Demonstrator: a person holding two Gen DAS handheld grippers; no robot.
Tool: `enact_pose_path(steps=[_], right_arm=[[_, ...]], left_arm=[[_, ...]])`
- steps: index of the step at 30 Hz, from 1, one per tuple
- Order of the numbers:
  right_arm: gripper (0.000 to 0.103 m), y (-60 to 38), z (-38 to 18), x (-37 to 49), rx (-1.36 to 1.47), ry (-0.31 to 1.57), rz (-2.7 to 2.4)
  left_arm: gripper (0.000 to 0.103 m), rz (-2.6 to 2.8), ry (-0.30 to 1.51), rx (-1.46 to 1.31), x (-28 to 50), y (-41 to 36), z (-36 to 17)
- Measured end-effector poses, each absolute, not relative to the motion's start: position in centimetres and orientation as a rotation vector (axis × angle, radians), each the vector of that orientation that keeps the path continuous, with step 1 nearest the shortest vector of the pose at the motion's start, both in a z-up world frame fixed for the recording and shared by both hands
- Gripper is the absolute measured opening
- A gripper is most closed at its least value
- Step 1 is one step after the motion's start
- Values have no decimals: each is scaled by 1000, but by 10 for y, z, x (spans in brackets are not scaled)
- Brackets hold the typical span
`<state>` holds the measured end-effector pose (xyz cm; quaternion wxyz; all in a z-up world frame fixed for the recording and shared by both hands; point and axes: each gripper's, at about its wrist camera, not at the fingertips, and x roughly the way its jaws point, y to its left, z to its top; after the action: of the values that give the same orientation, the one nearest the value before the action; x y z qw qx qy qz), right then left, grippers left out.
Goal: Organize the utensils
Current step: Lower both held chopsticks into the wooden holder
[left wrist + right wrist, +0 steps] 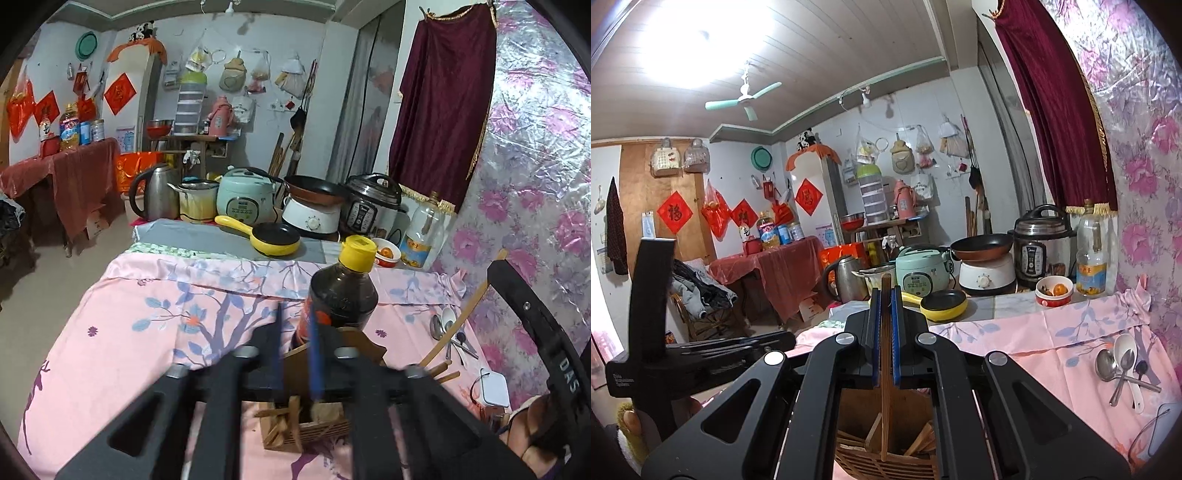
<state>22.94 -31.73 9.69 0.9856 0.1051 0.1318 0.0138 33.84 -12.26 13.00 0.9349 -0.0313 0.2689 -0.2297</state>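
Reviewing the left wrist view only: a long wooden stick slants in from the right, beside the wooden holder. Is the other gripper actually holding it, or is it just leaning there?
Observer: It is held. In the right wrist view, the right gripper is shut on a single chopstick, which stands upright between the blue pads.
Operator: Where does its lower end sit?
Observer: Inside the wooden holder. The tip dips in among other wooden sticks that lie slanted at the bottom.
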Motion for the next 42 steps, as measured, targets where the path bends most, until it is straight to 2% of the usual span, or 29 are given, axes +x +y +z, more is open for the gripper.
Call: enact_pose_path(steps=[1, 2, 12, 15, 17, 19, 21, 22, 31, 42], right_arm=[[6, -319, 97, 228, 217, 263, 28], [6, -319, 97, 227, 220, 261, 29], [6, -322, 96, 221, 222, 264, 30], [6, -322, 96, 221, 223, 264, 30], [6, -322, 94, 219, 224, 268, 30], [6, -323, 92, 217, 227, 272, 30], [6, -323, 90, 217, 229, 274, 29], [6, -323, 90, 216, 230, 275, 29], [6, -324, 90, 215, 234, 273, 27], [6, -324, 99, 216, 229, 257, 26]], left_arm=[[47, -465, 536, -62, 334, -119, 131], [51, -464, 528, -54, 331, -118, 131], [49, -480, 587, 107, 326, -135, 96], [40, -490, 614, 119, 333, -137, 88], [28, -494, 636, 127, 337, -139, 82], [25, -491, 648, 135, 339, -139, 78], [16, -495, 651, 137, 340, -138, 79], [8, -501, 654, 137, 341, -137, 79], [6, -528, 650, 136, 341, -146, 95], [6, -516, 602, 77, 345, -147, 139]])
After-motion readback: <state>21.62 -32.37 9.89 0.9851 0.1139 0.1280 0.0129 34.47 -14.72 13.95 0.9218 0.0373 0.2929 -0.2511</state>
